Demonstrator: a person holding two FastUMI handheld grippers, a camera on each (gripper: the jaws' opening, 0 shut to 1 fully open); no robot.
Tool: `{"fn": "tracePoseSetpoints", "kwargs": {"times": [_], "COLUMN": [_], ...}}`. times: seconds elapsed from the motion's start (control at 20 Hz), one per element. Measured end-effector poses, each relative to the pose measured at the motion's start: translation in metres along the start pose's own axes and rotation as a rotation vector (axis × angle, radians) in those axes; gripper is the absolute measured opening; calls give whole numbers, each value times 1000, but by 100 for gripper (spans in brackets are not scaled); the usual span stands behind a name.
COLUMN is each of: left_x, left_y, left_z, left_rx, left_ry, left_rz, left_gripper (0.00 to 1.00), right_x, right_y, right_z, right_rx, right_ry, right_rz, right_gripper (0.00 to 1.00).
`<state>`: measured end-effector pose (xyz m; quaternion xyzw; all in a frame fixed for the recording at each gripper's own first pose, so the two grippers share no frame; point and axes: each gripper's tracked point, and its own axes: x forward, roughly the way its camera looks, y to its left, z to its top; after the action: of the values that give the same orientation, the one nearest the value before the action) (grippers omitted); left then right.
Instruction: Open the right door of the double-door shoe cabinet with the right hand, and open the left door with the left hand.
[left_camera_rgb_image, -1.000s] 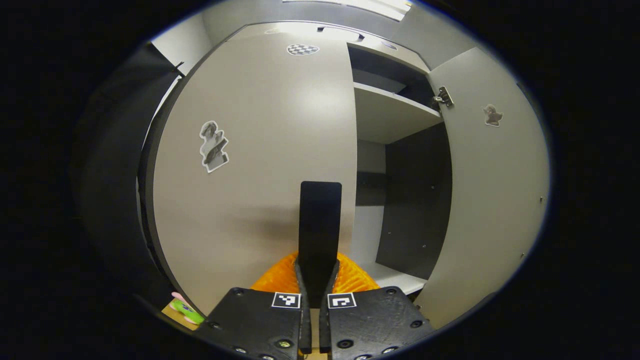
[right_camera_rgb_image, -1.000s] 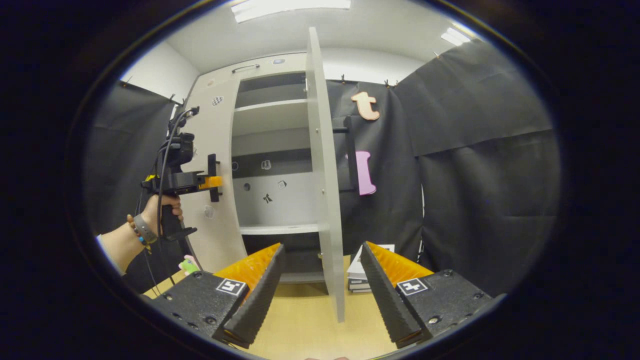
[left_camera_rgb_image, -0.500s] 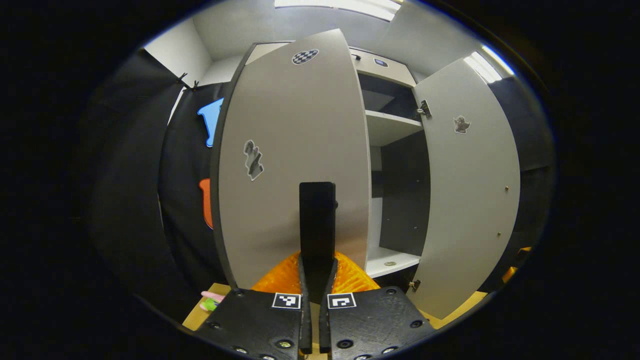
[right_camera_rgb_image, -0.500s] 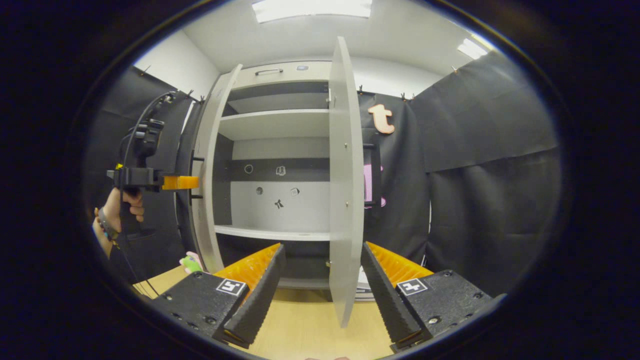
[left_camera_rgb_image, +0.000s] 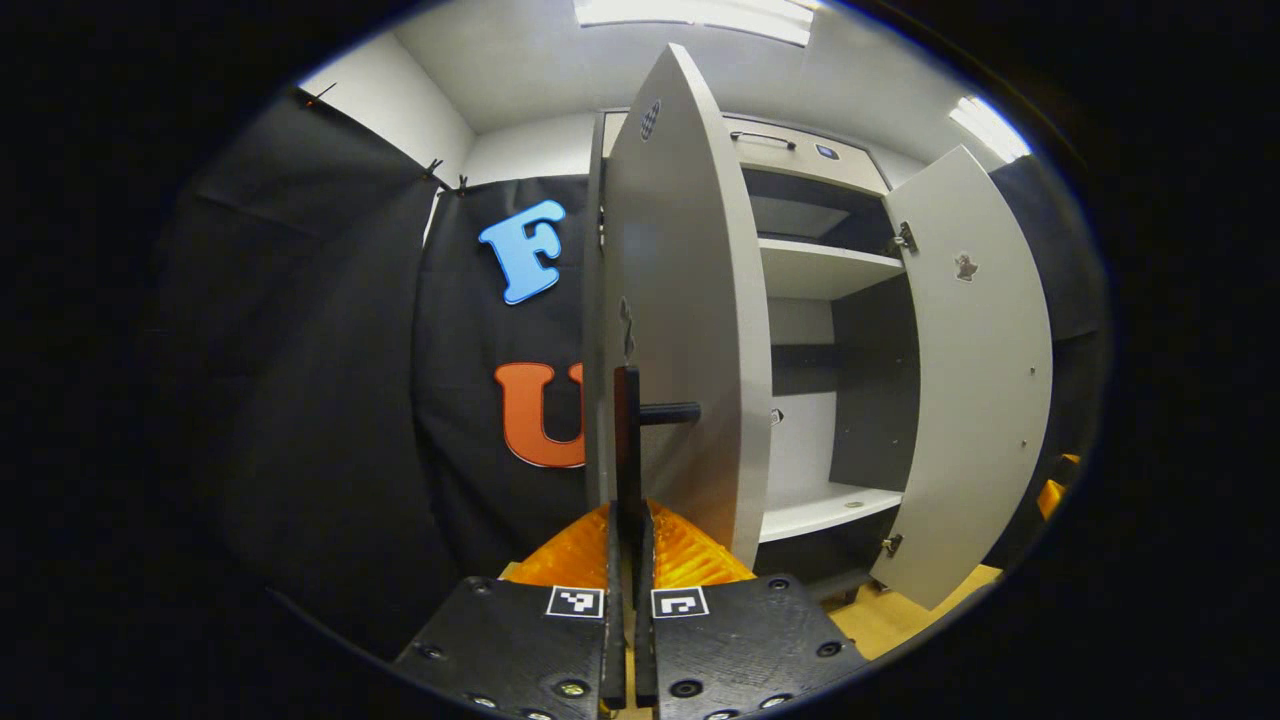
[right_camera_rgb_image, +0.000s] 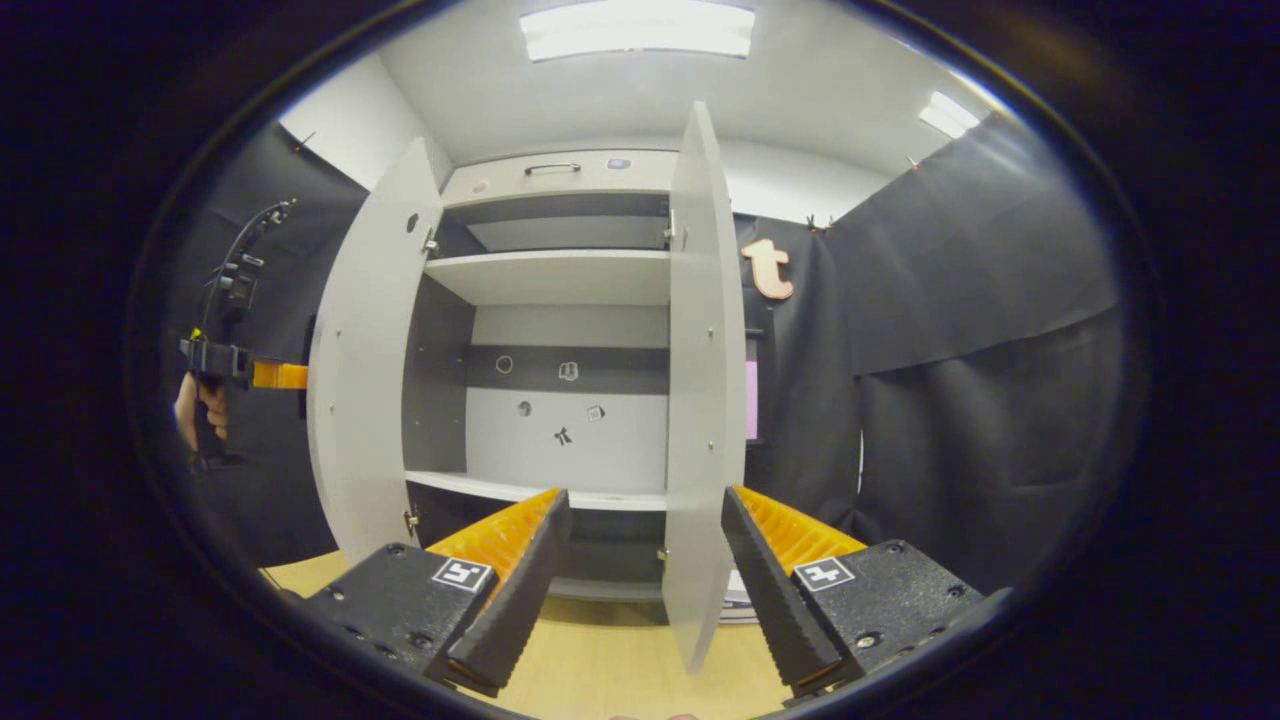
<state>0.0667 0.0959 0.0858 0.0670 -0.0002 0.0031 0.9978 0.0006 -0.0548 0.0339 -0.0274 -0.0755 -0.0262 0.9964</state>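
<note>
The pale grey shoe cabinet stands with both doors swung out. In the left gripper view the left door is almost edge-on, and my left gripper is shut on its dark vertical handle. Further right hangs the open right door. In the right gripper view my right gripper is open and holds nothing. The right door's free edge shows between its fingers, some way ahead. At the far left a hand holds the left gripper against the outer face of the left door.
Inside the cabinet are an upper shelf and a lower shelf. Small stickers dot the back panel. Black cloth walls flank the cabinet. A light wooden surface lies under my right gripper.
The left door has swung from nearly shut to wide open, with my left gripper holding its handle throughout. The right door stays open and the right gripper stays open.
</note>
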Motion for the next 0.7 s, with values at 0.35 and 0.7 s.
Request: {"fn": "tracePoseSetpoints", "kwargs": {"times": [0.35,0.7], "left_x": [4,-37], "left_y": [48,49], "left_z": [-2,-16], "left_rx": [-61,-87], "left_ry": [6,3], "left_rz": [23,55], "left_gripper": [0,3], "right_x": [-2,-10], "right_y": [4,8], "right_z": [-7,-20], "right_rx": [-10,3], "right_ry": [28,74], "right_rz": [5,2], "right_gripper": [94,95]}}
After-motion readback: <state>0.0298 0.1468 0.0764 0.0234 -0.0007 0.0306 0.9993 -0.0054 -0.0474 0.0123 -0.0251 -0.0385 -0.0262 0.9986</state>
